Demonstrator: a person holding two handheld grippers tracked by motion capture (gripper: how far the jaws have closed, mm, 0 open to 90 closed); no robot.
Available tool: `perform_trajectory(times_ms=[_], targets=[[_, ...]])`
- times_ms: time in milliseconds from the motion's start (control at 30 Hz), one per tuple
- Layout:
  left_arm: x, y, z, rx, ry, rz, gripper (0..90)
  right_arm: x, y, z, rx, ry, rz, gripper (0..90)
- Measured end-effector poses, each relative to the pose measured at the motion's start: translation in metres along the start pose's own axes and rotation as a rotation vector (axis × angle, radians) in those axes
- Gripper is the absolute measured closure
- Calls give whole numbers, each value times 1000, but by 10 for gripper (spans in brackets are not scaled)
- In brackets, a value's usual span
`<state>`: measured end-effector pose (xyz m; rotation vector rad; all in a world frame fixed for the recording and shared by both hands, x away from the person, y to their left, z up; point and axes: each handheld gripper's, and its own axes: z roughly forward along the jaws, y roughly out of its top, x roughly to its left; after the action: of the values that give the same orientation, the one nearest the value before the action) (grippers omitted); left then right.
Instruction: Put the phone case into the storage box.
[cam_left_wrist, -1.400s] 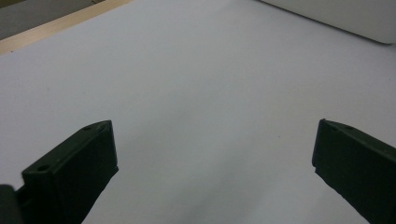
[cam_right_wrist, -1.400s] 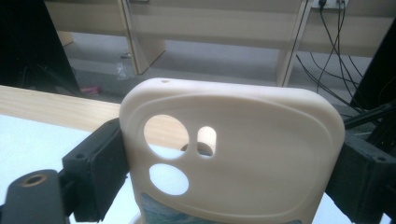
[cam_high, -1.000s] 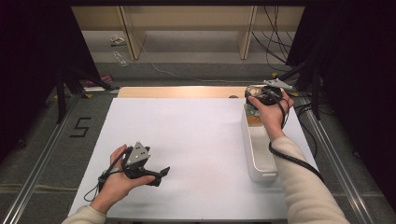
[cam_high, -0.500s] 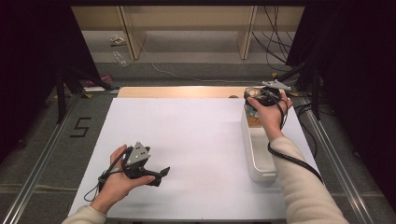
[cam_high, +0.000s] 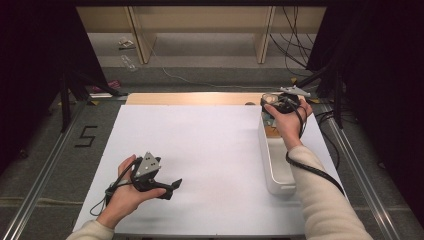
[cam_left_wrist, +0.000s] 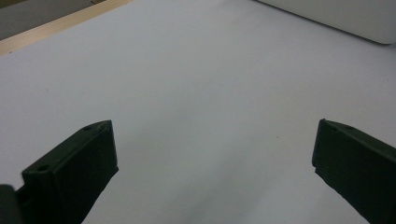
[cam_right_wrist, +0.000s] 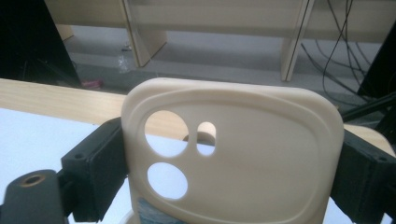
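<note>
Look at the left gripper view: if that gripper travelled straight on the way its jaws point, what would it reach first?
Probably the white tray, across bare white tabletop. The left gripper stands open with nothing between its jaws; depth is hard to judge.

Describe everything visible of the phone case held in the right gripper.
The phone case is cream-coloured and looks like soft matt plastic or rubber, with rounded corners and a raised border line. Near one corner it has two round camera holes and a smaller oval one. It stands on edge, its back toward the camera, clamped across its width between the two black jaws of the right gripper, which press on its side edges. In the high view it sits above the far end of the white tray.
</note>
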<state>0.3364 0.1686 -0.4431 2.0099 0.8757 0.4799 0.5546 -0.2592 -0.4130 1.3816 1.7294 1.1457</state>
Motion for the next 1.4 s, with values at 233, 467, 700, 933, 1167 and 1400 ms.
perform_trajectory(times_ms=[233, 467, 700, 933, 1167, 1400], targets=[[0, 0, 0, 0, 0, 1, 0, -1, -2, 3, -4, 5, -2, 107], [0, 0, 0, 0, 1, 0, 0, -3, 0, 3, -6, 6, 4, 52], [0, 0, 0, 1, 1, 2, 0, -4, 0, 3, 5, 8, 5, 20], [0, 0, 0, 1, -1, -1, 0, -3, 4, -2, -3, 11, 19, 24], [0, 0, 0, 1, -1, 1, 0, -3, 6, -9, -10, 0, 17, 26], [0, 0, 1, 0, -1, -1, 0, -4, 11, -17, -22, -22, 10, 31]])
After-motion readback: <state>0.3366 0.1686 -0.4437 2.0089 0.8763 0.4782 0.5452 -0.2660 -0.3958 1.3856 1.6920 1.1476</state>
